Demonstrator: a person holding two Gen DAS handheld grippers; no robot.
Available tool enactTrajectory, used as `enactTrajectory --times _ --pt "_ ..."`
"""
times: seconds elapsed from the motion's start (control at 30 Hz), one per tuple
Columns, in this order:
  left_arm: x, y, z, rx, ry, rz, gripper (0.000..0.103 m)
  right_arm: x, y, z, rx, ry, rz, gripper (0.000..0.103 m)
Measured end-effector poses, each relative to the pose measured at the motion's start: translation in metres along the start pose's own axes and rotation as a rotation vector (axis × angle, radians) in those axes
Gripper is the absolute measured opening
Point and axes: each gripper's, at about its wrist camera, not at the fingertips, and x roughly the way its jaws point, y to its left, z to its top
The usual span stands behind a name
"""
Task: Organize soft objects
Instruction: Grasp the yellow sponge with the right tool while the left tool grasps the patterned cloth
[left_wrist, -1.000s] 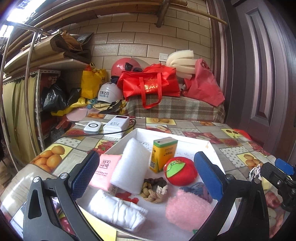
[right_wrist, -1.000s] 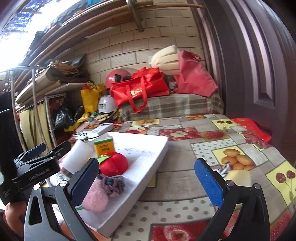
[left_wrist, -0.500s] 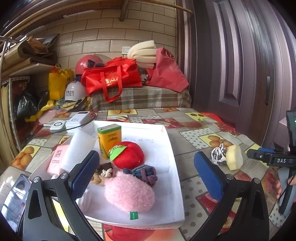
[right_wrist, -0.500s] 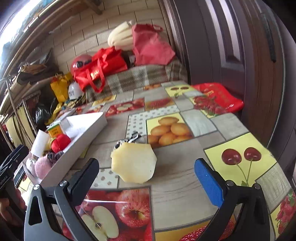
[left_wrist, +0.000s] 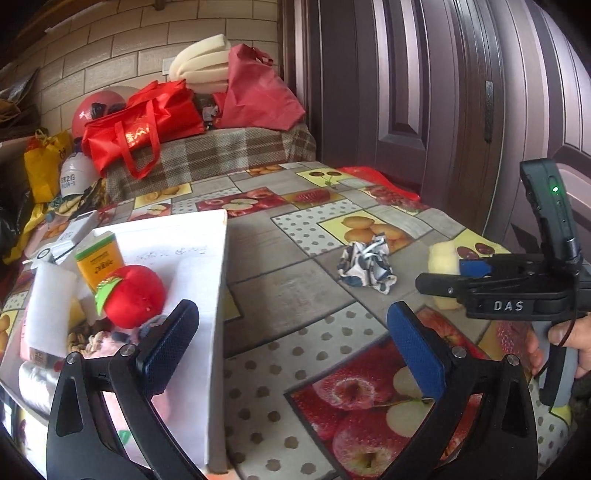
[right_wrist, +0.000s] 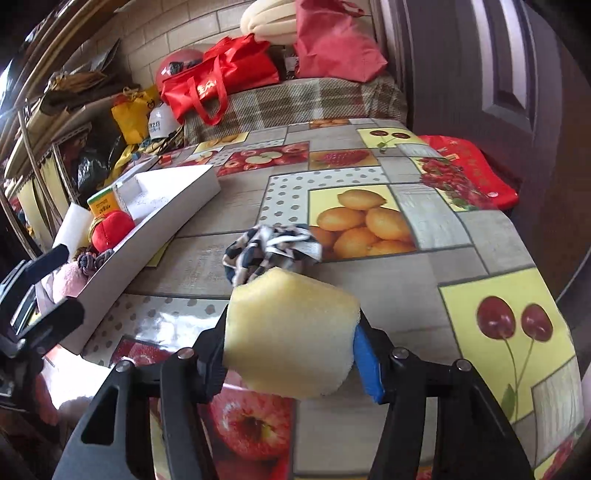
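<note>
Right wrist view: my right gripper (right_wrist: 291, 347) is closing on the yellow foam sponge (right_wrist: 291, 332), which already sits between the pads at lower centre, where half a second ago it lay free on the fruit-print tablecloth (right_wrist: 443, 236). Whether it has lifted yet I can't quite tell. Just beyond lies the black-and-white patterned cloth (right_wrist: 271, 247), untouched. At left, the white tray (right_wrist: 173, 218) holds the red plush apple (right_wrist: 110, 229). My left gripper (left_wrist: 291, 339) hangs open and empty. So one stray is nearly secured; the cloth remains.
</note>
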Motion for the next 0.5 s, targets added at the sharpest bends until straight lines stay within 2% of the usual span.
enactTrajectory --times 0.13,0.33,0.4,0.43,0.47,0.5 --pt "0.039 -0.031 0.012 0.082 0.095 -0.047 0.103 -0.017 -0.037 -0.007 0.145 -0.041 0.024 0.059" --pt "0.094 -0.058 0.037 0.132 0.165 -0.021 0.103 -0.011 -0.059 -0.007 0.284 -0.030 0.085 0.059" --pt "0.114 -0.066 0.043 0.153 0.210 -0.019 0.102 -0.011 -0.065 -0.009 0.322 -0.034 0.110 0.059" --pt "0.122 -0.069 0.044 0.161 0.232 -0.014 0.096 -0.011 -0.067 -0.010 0.335 -0.034 0.119 0.059" --pt "0.129 -0.071 0.045 0.168 0.255 -0.013 0.078 -0.011 -0.068 -0.010 0.344 -0.034 0.126 0.059" --pt "0.137 -0.071 0.044 0.170 0.288 -0.010 0.065 -0.011 -0.068 -0.010 0.346 -0.035 0.130 0.059"
